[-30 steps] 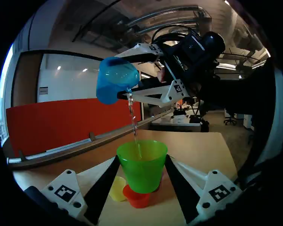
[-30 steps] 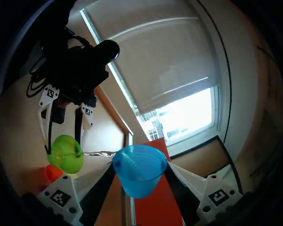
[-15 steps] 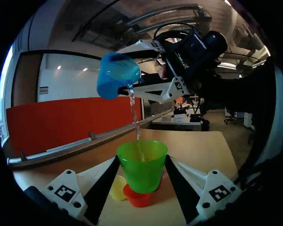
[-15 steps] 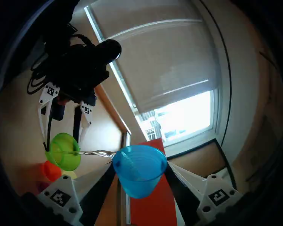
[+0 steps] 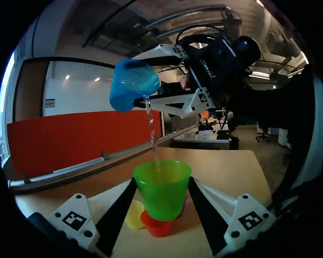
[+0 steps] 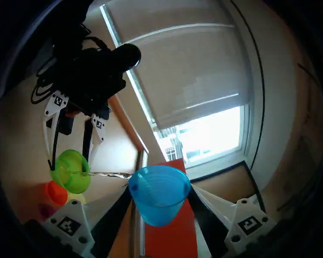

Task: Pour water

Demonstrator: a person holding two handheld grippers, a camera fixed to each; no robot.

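Left gripper view, one green cup (image 5: 162, 193)

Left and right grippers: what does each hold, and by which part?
The left gripper clamps the translucent green plastic cup by its side walls; the right gripper, the tilted translucent blue plastic cup, likewise.

Daylight glaring through window (image 6: 209, 137), blowing out white; ceiling lights (image 5: 258, 75) glowing faintly; fisheye bending straight lines near edges; centre appearing sharp.
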